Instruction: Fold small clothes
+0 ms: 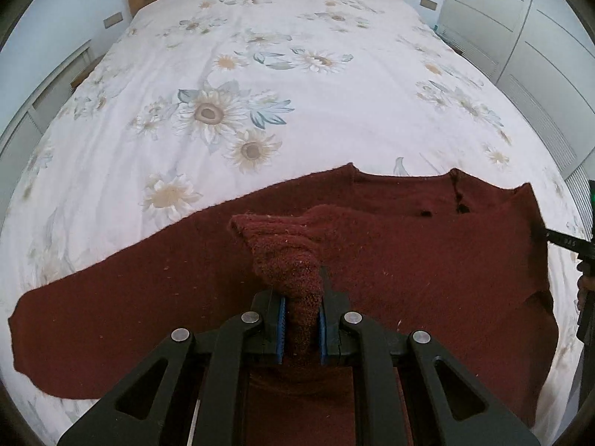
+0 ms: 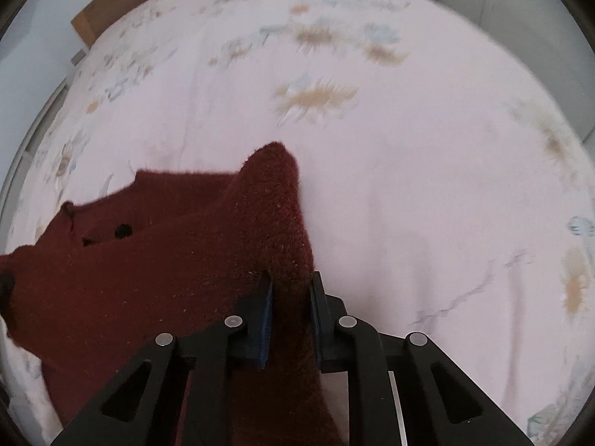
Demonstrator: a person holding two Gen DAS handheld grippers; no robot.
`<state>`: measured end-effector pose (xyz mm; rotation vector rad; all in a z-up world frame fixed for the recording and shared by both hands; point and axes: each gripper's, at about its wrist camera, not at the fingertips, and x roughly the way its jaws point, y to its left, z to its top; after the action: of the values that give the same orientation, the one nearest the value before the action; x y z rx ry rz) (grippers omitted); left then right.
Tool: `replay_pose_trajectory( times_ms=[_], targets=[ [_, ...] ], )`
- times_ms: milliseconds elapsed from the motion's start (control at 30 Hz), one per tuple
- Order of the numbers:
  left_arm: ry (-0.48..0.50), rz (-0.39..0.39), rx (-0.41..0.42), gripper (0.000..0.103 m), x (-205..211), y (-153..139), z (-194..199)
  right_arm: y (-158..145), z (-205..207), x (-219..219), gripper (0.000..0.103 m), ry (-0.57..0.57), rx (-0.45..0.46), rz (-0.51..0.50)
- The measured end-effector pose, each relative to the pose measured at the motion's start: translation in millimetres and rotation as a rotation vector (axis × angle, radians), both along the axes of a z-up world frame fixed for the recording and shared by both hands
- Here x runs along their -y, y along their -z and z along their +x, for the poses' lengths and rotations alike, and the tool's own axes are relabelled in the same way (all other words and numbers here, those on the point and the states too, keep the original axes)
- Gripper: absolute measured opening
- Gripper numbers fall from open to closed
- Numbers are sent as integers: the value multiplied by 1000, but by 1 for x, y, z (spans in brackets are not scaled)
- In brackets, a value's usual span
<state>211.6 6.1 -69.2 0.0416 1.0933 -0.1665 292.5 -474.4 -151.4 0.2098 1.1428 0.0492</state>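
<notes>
Left wrist view: the left tongs (image 1: pixel 302 319) are clamped on a bunched part of a dark red knit garment (image 1: pixel 409 252) spread across a floral bed (image 1: pixel 260 74). Right wrist view, blurred: the right tongs (image 2: pixel 290 312) pinch the garment's right edge; a fold seems underway, and next both held parts likely need carrying across the body.

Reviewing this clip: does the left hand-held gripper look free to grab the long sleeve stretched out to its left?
Probably not yet: the left hand-held gripper is shut on a bunched fold of the maroon sweater. The sleeve itself lies flat and uncovered on the bedspread.
</notes>
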Motion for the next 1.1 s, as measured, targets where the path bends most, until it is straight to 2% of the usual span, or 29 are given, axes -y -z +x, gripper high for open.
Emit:
replay_pose_trajectory(
  times_ms=[133,267,433,467,500,533,567,633,667,700,733,800,933,1000,1100],
  targets=[
    [17,54,-55,11,11,34,3,8,1,-4,17,-2,-25,-53],
    [-12,93,-117,12,10,69,9,22,6,-10,18,-10,-58,-86],
    [-10,100,-120,16,11,71,10,11,-1,-12,26,-26,-49,-69],
    [-16,87,-127,18,10,69,10,6,-4,-13,32,-29,-37,-85],
    [-27,79,-131,27,8,66,11,-1,-9,-16,39,-36,-15,-105],
    [-40,76,-125,43,7,61,10,-7,-13,-19,65,-43,4,-117],
    [-45,73,-111,51,7,57,9,-14,-17,-24,86,-50,26,-123],
    [-37,51,-72,82,10,46,3,-27,-27,-38,87,-81,73,-118],
    [-34,39,-54,90,13,42,0,-31,-30,-44,87,-93,88,-116],
    [-27,30,-37,102,16,38,-3,-35,-36,-54,87,-107,109,-118],
    [-10,23,-20,102,22,34,-6,-39,-40,-64,90,-123,130,-117],
    [18,39,8,102,34,30,-11,-42,-47,-85,103,-155,164,-115],
    [41,47,50,102,54,36,-21,-33,-62,-128,103,-218,206,-132],
    [58,67,35,102,65,50,-26,-21,-67,-142,103,-220,216,-154],
    [65,93,11,102,71,72,-31,8,-67,-149,103,-226,180,-189]
  ],
)
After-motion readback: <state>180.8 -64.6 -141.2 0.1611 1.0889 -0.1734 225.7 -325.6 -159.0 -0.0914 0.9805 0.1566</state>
